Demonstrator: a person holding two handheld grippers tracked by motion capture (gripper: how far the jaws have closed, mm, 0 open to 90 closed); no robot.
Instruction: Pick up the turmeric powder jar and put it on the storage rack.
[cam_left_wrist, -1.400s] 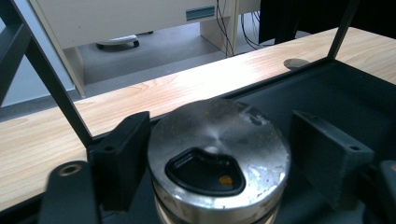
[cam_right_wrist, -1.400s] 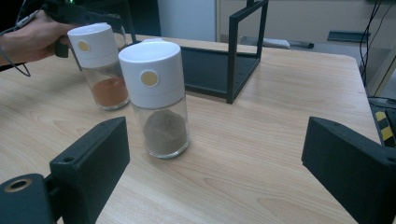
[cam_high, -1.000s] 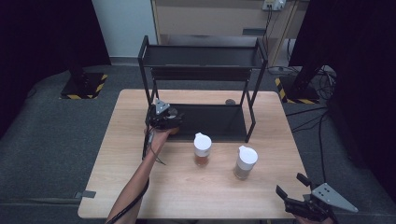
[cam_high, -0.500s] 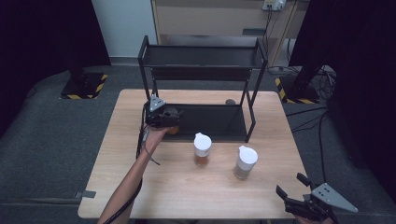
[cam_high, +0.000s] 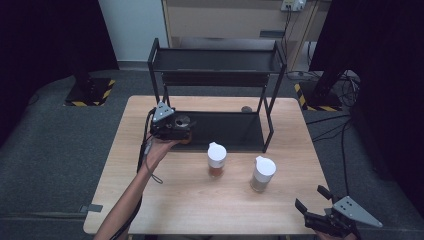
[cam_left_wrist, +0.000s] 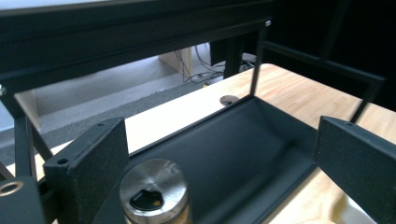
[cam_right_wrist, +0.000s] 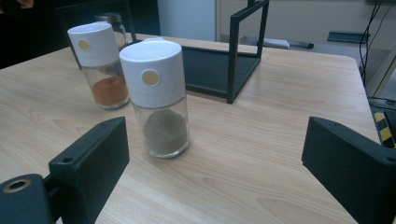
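Note:
A black two-tier metal rack (cam_high: 215, 62) stands at the back of the wooden table (cam_high: 200, 210). A steel-lidded jar (cam_high: 183, 121) sits at the left end of the rack's lower tray (cam_left_wrist: 243, 140). My left gripper (cam_high: 186, 131) is open around that jar (cam_left_wrist: 154, 193), which stands close to the left jaw and well clear of the right one. In front of the rack stand a white-capped jar of orange spice (cam_high: 216, 160) and a white-capped jar of grey-brown spice (cam_high: 262, 174). My right gripper (cam_high: 310, 197) is open at the table's near right corner, facing the grey-brown jar (cam_right_wrist: 159, 100).
A small round grommet (cam_high: 246, 108) lies on the table behind the rack. The rack's right post (cam_right_wrist: 232, 56) stands just behind the two white-capped jars. Cables (cam_high: 340, 135) trail on the floor at the right. Bare wood lies between the jars and the front edge.
The left hand and gripper have shifted slightly left and toward the person beside the steel-lidded jar. The right gripper and the two white-capped jars have stayed put.

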